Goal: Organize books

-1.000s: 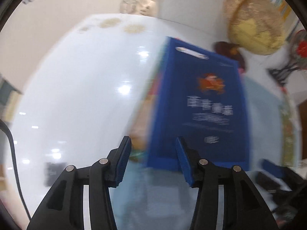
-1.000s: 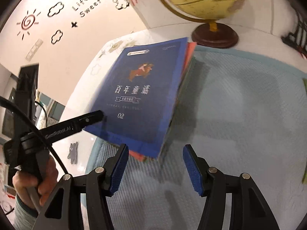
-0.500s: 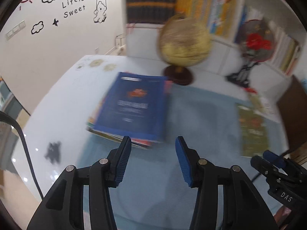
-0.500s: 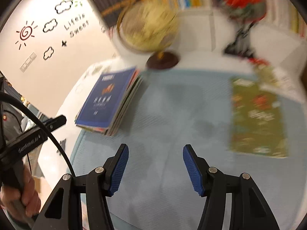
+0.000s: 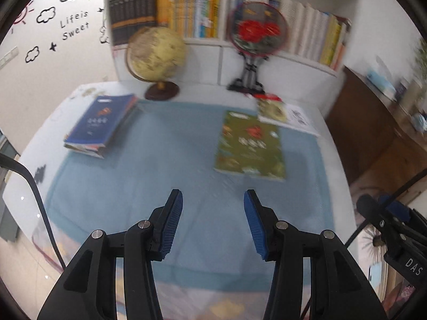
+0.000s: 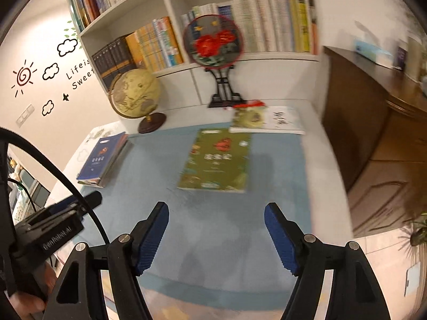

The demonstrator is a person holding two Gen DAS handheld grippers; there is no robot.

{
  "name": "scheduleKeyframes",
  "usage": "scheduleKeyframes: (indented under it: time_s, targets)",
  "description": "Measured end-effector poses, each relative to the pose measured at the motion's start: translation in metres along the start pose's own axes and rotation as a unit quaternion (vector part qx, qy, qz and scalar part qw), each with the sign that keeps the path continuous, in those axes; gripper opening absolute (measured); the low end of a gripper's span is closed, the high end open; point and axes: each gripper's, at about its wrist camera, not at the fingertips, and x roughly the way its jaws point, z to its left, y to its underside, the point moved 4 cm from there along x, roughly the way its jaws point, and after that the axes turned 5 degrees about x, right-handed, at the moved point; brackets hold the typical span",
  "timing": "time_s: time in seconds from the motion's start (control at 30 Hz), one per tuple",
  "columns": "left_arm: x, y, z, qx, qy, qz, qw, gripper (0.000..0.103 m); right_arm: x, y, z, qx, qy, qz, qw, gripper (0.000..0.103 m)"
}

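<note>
A stack of books topped by a blue book (image 5: 102, 121) (image 6: 102, 157) lies at the left edge of the light blue mat (image 5: 170, 160) (image 6: 272, 173). A green book (image 5: 249, 145) (image 6: 217, 160) lies flat on the mat's right half. Behind it lies a smaller yellow-green book (image 5: 272, 109) (image 6: 249, 117) on white paper (image 5: 300, 118) (image 6: 283, 120). My left gripper (image 5: 213, 222) hangs open above the mat's near part, nothing between its fingers. My right gripper (image 6: 216, 236) is above the near mat too, its jaws opening and empty. Each gripper shows at the other view's edge.
A globe (image 5: 156, 53) (image 6: 134, 90) and a round red-flower ornament on a black stand (image 5: 256, 33) (image 6: 213, 42) stand at the back of the white table. Bookshelves (image 5: 186, 10) fill the wall behind. A brown wooden cabinet (image 6: 373, 122) stands on the right.
Both grippers have pulled back and up from the blue-topped stack, so the whole mat, green book and shelves now show. The right gripper's jaws have spread wider.
</note>
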Motion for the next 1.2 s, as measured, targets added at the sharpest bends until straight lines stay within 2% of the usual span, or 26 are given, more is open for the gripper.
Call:
scheduleKeyframes:
  time_s: [0.1, 0.2, 0.23, 0.27, 0.3, 0.4, 0.5, 0.57, 0.67, 0.77, 0.87, 1.1, 1.2]
  targets:
    - [-0.013, 0.006, -0.029, 0.021, -0.002, -0.001, 0.9998, 0.046, -0.013, 0.006, -0.017, 0.008, -0.014, -0.001, 1.000, 0.074]
    - [-0.024, 0.004, -0.048, 0.043, -0.014, -0.013, 0.9989, 0.047, -0.015, 0.008, -0.027, 0.022, -0.025, -0.002, 0.999, 0.079]
    - [-0.025, 0.003, -0.052, 0.047, -0.013, -0.015, 0.9987, 0.058, -0.013, 0.009, -0.030, 0.025, -0.028, -0.001, 0.999, 0.079]
    - [-0.025, 0.003, -0.056, 0.051, -0.010, -0.018, 0.9985, 0.075, -0.012, 0.010, -0.032, 0.026, -0.028, 0.002, 0.999, 0.079]
    - [-0.024, 0.001, -0.058, 0.052, -0.004, -0.025, 0.9983, 0.078, -0.010, 0.011, -0.034, 0.027, -0.026, 0.005, 0.999, 0.079]
    - [-0.015, -0.004, -0.062, 0.062, 0.008, -0.033, 0.9975, 0.078, 0.000, 0.012, -0.041, 0.024, -0.015, 0.020, 0.999, 0.079]
    - [0.011, -0.012, -0.061, 0.070, -0.004, -0.016, 0.9974, 0.078, 0.016, 0.007, -0.050, 0.034, -0.005, 0.032, 0.999, 0.079]
    - [0.026, -0.019, -0.056, 0.059, 0.007, 0.000, 0.9983, 0.078, 0.030, 0.003, -0.056, 0.050, -0.001, 0.041, 0.998, 0.079]
    - [0.045, -0.031, -0.043, 0.033, 0.022, 0.001, 0.9992, 0.078, 0.058, -0.003, -0.065, 0.063, 0.009, 0.058, 0.996, 0.080]
    - [0.061, -0.037, -0.031, 0.027, 0.029, 0.012, 0.9991, 0.078, 0.108, -0.004, -0.074, 0.065, 0.038, 0.112, 0.991, 0.080]
    - [0.072, -0.034, -0.015, 0.028, 0.023, 0.021, 0.9991, 0.078, 0.151, -0.008, -0.075, 0.075, 0.038, 0.165, 0.983, 0.080]
    - [0.123, -0.048, 0.028, 0.024, 0.011, 0.052, 0.9983, 0.078, 0.205, -0.057, -0.046, 0.092, 0.024, 0.168, 0.981, 0.080]
    - [0.147, -0.061, 0.038, 0.022, 0.018, 0.055, 0.9981, 0.078, 0.219, -0.071, -0.042, 0.099, 0.041, 0.161, 0.981, 0.080]
